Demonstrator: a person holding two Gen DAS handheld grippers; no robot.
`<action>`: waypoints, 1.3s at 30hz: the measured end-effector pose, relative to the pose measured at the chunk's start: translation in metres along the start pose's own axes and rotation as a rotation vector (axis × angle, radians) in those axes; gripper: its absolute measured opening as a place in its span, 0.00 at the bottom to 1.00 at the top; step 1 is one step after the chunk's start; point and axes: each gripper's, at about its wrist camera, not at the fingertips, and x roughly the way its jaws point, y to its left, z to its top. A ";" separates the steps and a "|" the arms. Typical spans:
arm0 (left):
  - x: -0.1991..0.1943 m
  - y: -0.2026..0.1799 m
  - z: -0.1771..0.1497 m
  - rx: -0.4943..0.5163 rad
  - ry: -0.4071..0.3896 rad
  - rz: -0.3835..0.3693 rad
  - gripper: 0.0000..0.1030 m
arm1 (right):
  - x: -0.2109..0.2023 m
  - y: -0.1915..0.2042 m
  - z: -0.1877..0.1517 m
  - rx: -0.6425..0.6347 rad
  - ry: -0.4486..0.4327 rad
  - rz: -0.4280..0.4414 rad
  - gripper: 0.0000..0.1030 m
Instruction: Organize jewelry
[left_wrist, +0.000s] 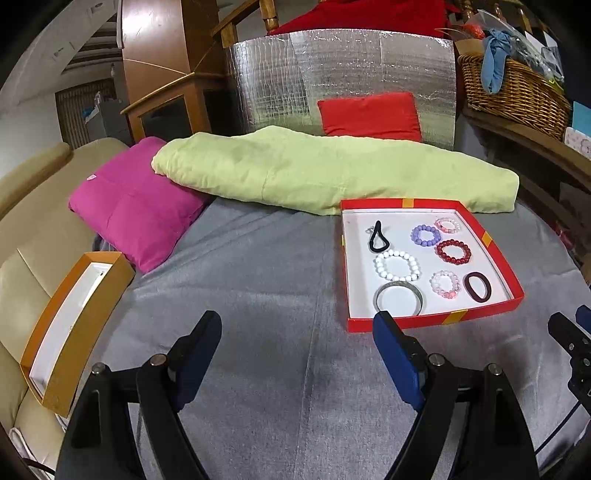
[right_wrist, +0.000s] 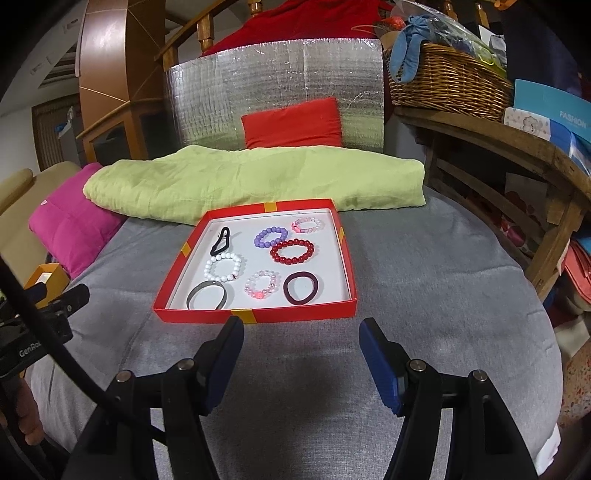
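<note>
A red tray (left_wrist: 498, 258) (right_wrist: 255, 316) lies on the grey blanket. It holds several pieces: a white bead bracelet (left_wrist: 397, 266) (right_wrist: 222, 267), a silver bangle (left_wrist: 399, 300) (right_wrist: 207, 295), a dark red bead bracelet (left_wrist: 453, 252) (right_wrist: 292, 252), a purple one (left_wrist: 426, 235) (right_wrist: 270, 236), two pink ones, a maroon hair tie (left_wrist: 477, 287) (right_wrist: 301, 288) and a black hair tie (left_wrist: 377, 236) (right_wrist: 221, 242). An orange box (left_wrist: 74, 332) (right_wrist: 48, 277) lies at the left. My left gripper (left_wrist: 297, 325) is open and empty, left of the tray. My right gripper (right_wrist: 301, 330) is open and empty, just before the tray's near edge.
A green folded quilt (left_wrist: 332, 173) (right_wrist: 255, 177) and a magenta cushion (left_wrist: 136, 206) (right_wrist: 70, 225) lie behind. A red cushion (left_wrist: 371, 116) leans on a silver foil panel. A wicker basket (right_wrist: 447, 85) stands on a wooden shelf at right. A beige sofa arm (left_wrist: 29, 236) is left.
</note>
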 end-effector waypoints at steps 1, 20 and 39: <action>0.000 0.000 0.000 -0.001 0.003 -0.001 0.82 | 0.001 0.000 0.000 -0.001 0.004 -0.001 0.67; 0.000 0.002 -0.002 -0.004 0.007 -0.016 0.82 | 0.007 0.008 -0.003 -0.022 0.020 -0.006 0.67; -0.002 0.004 -0.002 -0.001 0.004 -0.029 0.82 | 0.008 0.012 -0.005 -0.041 0.018 -0.009 0.67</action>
